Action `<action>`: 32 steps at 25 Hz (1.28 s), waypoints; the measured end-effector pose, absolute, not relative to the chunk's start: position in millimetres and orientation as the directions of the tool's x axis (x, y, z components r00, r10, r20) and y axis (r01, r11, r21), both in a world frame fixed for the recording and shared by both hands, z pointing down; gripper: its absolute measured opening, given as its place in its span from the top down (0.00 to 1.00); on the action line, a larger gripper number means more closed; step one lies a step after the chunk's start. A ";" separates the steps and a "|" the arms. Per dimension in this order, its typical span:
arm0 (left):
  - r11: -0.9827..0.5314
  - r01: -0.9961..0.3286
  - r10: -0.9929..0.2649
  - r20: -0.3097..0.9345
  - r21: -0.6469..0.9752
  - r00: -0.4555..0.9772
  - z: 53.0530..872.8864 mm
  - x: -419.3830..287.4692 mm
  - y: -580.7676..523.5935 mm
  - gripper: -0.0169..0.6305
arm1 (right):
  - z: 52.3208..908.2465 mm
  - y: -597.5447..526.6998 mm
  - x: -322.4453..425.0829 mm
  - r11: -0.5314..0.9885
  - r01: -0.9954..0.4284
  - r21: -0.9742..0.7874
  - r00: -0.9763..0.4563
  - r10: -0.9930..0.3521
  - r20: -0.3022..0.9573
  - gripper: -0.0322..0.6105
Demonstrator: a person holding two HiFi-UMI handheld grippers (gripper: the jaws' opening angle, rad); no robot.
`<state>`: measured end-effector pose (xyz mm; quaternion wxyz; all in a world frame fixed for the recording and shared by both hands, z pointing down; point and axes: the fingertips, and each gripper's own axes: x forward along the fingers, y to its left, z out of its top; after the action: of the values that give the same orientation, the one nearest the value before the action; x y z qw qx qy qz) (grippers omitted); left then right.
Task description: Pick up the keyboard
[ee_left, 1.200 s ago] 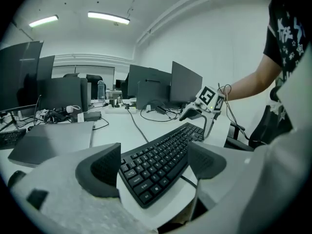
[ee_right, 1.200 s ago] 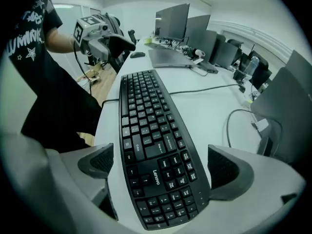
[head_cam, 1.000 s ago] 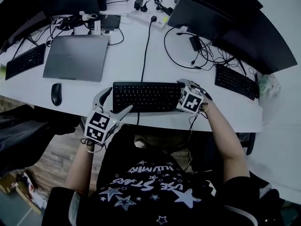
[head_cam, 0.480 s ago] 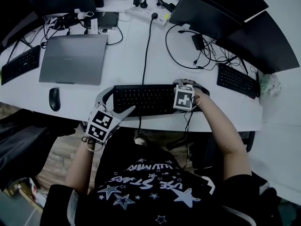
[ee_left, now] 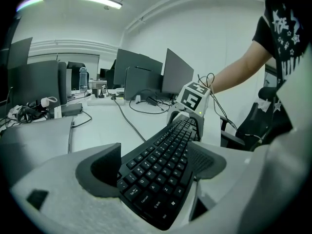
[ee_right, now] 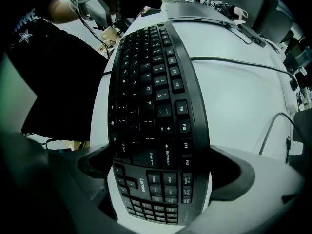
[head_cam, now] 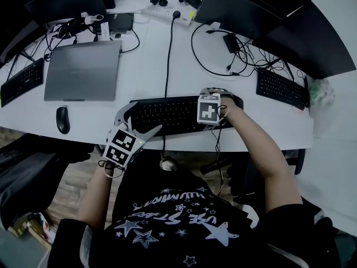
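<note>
A black keyboard [head_cam: 173, 115] lies lengthwise along the white desk's [head_cam: 150, 77] front edge. My left gripper [head_cam: 142, 117] straddles its left end, and in the left gripper view [ee_left: 153, 167] both pads press the keyboard [ee_left: 165, 160] at its back and front edges. My right gripper [head_cam: 207, 108] sits over the right part, near the number pad. In the right gripper view [ee_right: 161, 172] the keyboard [ee_right: 151, 91] fills the gap between both pads. Whether it has left the desk I cannot tell.
A closed grey laptop [head_cam: 83, 70] and a mouse [head_cam: 62, 119] lie to the left. Other keyboards [head_cam: 281, 88] sit at both ends, and dark monitors [head_cam: 254, 10] stand behind. A black cable [head_cam: 167, 54] runs from the keyboard to a power strip [head_cam: 167, 11].
My right gripper has slid left along the keyboard, from its right tip onto the number-pad area. The left gripper has held its place at the left end.
</note>
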<state>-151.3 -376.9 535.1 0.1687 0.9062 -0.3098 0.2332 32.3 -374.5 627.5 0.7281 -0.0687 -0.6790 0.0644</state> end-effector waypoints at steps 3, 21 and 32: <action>-0.766 -0.629 -0.477 0.539 0.133 0.694 534.3 -146.5 -373.6 0.32 | 623.6 -375.8 29.5 0.989 0.020 -0.150 0.026 0.149 0.988 0.05; -0.915 -0.392 -0.333 0.722 -0.092 0.607 535.1 -91.9 -369.0 0.32 | 584.7 -358.9 34.5 0.909 -0.002 0.418 -0.064 -0.417 0.907 0.05; -0.964 -0.224 -0.237 0.839 -0.142 0.490 523.3 -76.3 -358.7 0.32 | 569.7 -337.7 37.5 0.789 -0.026 0.613 -0.127 -0.611 0.781 0.05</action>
<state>-76.3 -358.7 523.3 -0.0070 0.8631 -0.1335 0.4871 37.5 -337.7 569.7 0.6217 0.2237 -0.7128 -0.2352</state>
